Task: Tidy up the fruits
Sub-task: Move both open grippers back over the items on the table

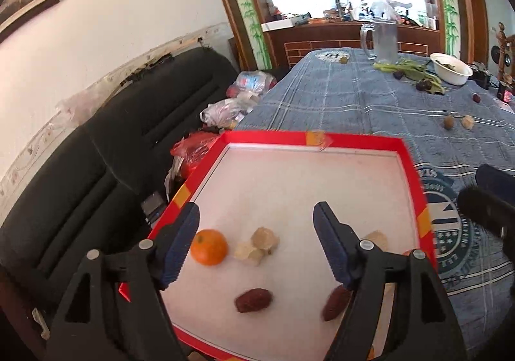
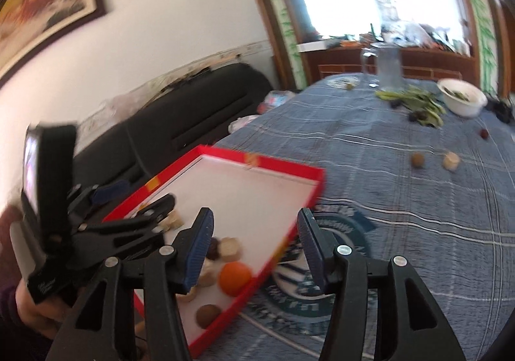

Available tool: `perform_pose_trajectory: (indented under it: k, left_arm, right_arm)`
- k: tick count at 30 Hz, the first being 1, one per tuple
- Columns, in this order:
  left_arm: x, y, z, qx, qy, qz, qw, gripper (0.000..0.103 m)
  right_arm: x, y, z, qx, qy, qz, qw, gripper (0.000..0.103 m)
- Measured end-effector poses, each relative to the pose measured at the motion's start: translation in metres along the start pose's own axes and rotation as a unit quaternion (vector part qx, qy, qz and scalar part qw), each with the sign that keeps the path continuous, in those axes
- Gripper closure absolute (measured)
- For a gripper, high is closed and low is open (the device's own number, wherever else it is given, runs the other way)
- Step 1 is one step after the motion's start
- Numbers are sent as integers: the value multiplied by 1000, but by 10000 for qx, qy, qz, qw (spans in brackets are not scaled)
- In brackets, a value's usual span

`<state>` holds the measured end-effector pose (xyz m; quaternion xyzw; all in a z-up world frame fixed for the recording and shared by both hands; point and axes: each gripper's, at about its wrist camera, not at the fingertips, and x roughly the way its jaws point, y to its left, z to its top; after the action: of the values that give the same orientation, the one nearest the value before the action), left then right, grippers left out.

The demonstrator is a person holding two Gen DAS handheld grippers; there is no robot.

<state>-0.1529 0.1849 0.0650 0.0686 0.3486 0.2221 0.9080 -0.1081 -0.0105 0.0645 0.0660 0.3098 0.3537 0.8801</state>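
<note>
**A:** Writing first: is anything readable?

**B:** Lettering is ringing the round teal emblem [image 2: 322,264] printed on the blue plaid cloth [image 1: 338,97], but it is coming out too warped and blurred to read. Nothing else is carrying legible text.

**A:** Where are the fruits sitting?

**B:** Most are lying in the red tray [image 1: 273,137], on its white floor: an orange [image 1: 209,246], pale lumpy pieces [image 1: 257,245] just beside it, and a dark red date [image 1: 253,300] nearer the camera. A brown fruit [image 1: 448,121] and a pale piece [image 1: 467,122] are sitting well apart from the tray, out on the counter.

**A:** And the fingers?

**B:** The left gripper [image 1: 256,226] is hovering over the tray with its fingers standing wide and gripping nothing. The right gripper [image 2: 256,232] is straddling the tray's right rim, fingers moderately apart, also gripping nothing.

**A:** Room to move?

**B:** The far half of the tray is lying bare, and the tray's left edge is hanging at the counter's edge above a black sofa [image 1: 96,152]. Open cloth is stretching behind the tray.

**A:** Obstacles?

**B:** A glass pitcher [image 1: 383,39], a white bowl [image 1: 450,68] and green stalks [image 1: 408,68] are crowding the far end.
</note>
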Motion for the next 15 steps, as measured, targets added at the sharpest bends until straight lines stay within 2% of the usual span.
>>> perform_pose_trajectory:
  k: [7,10,15]
  left_arm:
    - [-19,-34,22,341,-327,-121,9988,24]
    - [-27,-50,34,501,-478,-226,9973,22]
    - [-39,-80,66,888,-813,-382,9920,21]
  right_arm:
    - [-21,-55,24,626,-176,-318,9974,48]
    - [-29,-81,38,835,-203,-406,9955,44]
    - [-44,-145,81,1226,-371,-741,9890,44]
